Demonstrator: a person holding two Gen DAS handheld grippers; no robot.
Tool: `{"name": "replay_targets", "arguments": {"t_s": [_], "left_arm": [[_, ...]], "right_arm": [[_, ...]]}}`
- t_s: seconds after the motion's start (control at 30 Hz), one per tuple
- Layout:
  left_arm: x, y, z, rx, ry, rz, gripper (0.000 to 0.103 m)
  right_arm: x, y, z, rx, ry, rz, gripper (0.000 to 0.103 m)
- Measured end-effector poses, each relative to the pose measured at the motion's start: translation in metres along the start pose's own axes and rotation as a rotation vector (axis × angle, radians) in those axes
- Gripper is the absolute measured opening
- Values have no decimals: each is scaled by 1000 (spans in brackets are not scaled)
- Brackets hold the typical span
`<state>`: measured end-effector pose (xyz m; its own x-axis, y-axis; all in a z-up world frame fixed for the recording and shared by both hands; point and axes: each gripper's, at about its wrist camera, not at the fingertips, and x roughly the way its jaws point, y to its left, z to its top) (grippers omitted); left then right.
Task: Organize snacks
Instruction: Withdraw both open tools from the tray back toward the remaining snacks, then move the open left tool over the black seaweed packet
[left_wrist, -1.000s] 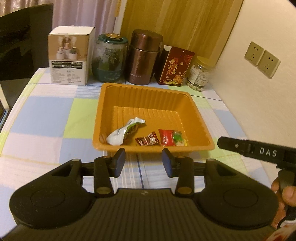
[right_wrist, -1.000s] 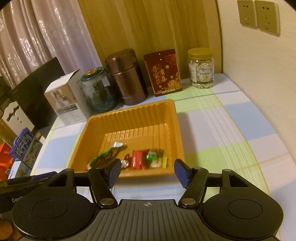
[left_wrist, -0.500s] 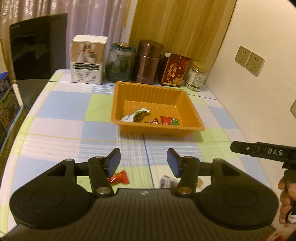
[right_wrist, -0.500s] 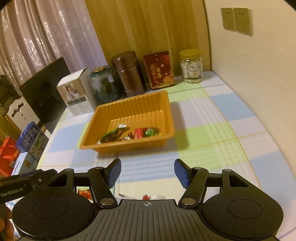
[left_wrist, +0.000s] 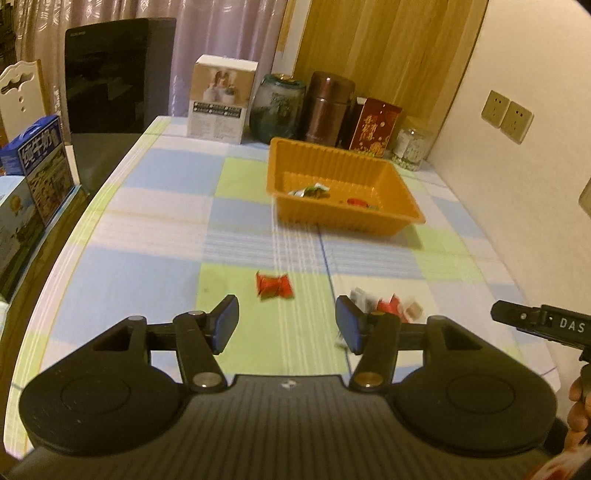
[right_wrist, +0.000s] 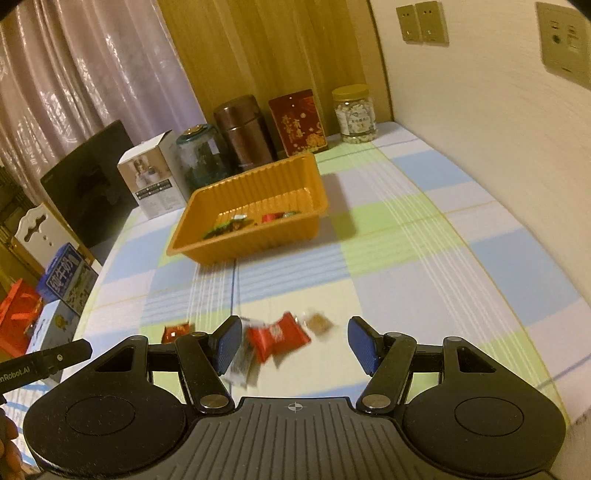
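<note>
An orange tray (left_wrist: 402, 192) (right_wrist: 288, 236) stands on the checked tablecloth and holds a few wrapped snacks (left_wrist: 310, 191) (right_wrist: 229, 226). Loose snacks lie nearer me: a red candy (left_wrist: 274, 285) (right_wrist: 176, 331) and a small pile of red, white and brown packets (left_wrist: 388, 304) (right_wrist: 277, 338). My left gripper (left_wrist: 286, 326) is open and empty, just short of the red candy. My right gripper (right_wrist: 295, 343) is open and empty, with the pile between its fingers' line of sight. Whether it touches the pile is unclear.
Along the back edge stand a white box (left_wrist: 221, 99), a glass jar (left_wrist: 277, 107), a brown canister (left_wrist: 328, 109), a red box (left_wrist: 375, 127) and a nut jar (right_wrist: 354, 112). A wall runs along the right; cartons (left_wrist: 33, 155) sit off the table's left edge.
Both grippers have pulled back from the tray toward the table's near edge. The loose snacks on the cloth have come into view in front of them. Both stayed open.
</note>
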<state>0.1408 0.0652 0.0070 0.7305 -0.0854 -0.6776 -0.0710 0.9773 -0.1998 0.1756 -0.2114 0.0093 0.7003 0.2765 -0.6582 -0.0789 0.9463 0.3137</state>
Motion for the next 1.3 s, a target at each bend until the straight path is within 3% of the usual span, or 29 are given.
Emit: {"name": "replay_targets", "arguments": {"t_s": [0.6, 1.3], "left_arm": [[24, -19, -25, 52, 62, -27, 55], [123, -77, -36, 254, 154, -106, 54]], "right_arm": [[7, -15, -21, 26, 35, -12, 64], [71, -53, -10, 81, 101, -39, 61]]}}
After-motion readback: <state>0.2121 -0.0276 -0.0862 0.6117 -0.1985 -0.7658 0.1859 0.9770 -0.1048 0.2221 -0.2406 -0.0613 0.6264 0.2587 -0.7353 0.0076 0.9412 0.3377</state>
